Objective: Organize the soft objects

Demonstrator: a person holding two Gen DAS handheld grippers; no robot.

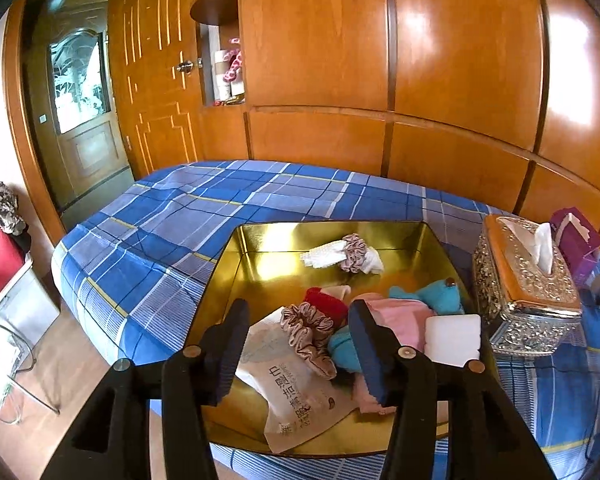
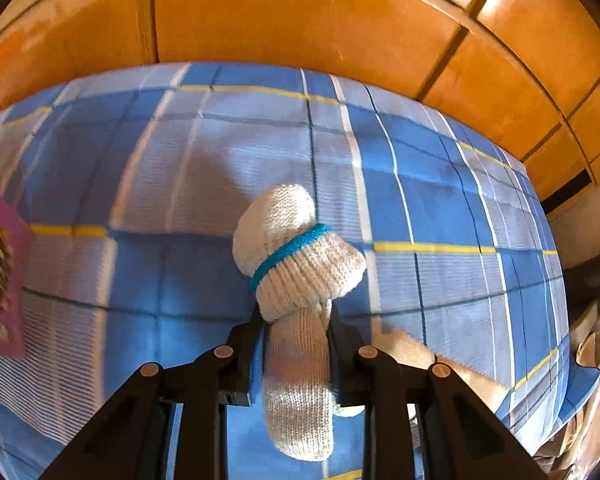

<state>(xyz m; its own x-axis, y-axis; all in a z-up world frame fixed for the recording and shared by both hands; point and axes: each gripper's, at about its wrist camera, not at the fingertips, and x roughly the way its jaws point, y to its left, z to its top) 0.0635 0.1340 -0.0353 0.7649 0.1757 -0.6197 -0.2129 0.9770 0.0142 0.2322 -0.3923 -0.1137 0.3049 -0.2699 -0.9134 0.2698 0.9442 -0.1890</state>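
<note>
A: Nearest the right camera, what is the right gripper doing?

B: It is clenching a cream knitted glove with a teal band, which is hanging over the blue plaid bedspread, apparently off the cloth. It is not lying in the tray, so that piece is still needing a home.

A: And the left gripper?

B: Its jaws are standing apart with nothing pinched between them, hovering over the near end of the gold tray.

A: What is sitting in there?

B: Closest, a printed paper packet and a satin scrunchie, then red, pink and teal cloths and a white pad. Farther back, a second scrunchie on white cloth.

A: So most seems gathered?

B: I am judging so; the glove is remaining.
</note>
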